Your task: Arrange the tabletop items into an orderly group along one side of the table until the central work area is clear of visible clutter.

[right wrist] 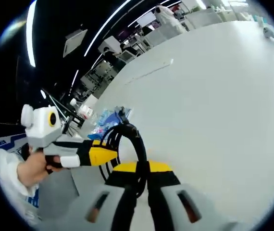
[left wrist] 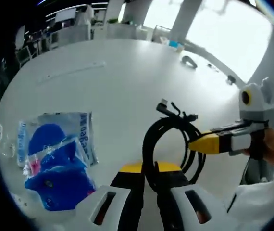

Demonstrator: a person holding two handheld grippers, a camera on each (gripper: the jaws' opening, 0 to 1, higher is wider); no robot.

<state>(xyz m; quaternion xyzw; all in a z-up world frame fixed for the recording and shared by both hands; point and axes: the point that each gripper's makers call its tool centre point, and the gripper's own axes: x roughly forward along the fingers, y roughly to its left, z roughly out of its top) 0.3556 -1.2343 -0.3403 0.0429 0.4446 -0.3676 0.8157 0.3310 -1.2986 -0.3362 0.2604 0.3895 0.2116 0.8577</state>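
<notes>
The coiled black cable point(left wrist: 173, 144) stands on edge above the white table point(left wrist: 118, 82), its loop upright and its loose plug ends pointing up and away. To its left, well apart, lie clear bags of blue items point(left wrist: 55, 159) flat on the tabletop. The left gripper point(left wrist: 149, 180) has its jaws nearly closed on the coil's near strands. The right gripper point(right wrist: 139, 180) is likewise pinched on the same coil point(right wrist: 127, 149) from the opposite side.

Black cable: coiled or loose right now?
Coiled. The black cable forms a bundled loop with its plug ends sticking out on top, pinched by both the left tool and right tool.
</notes>
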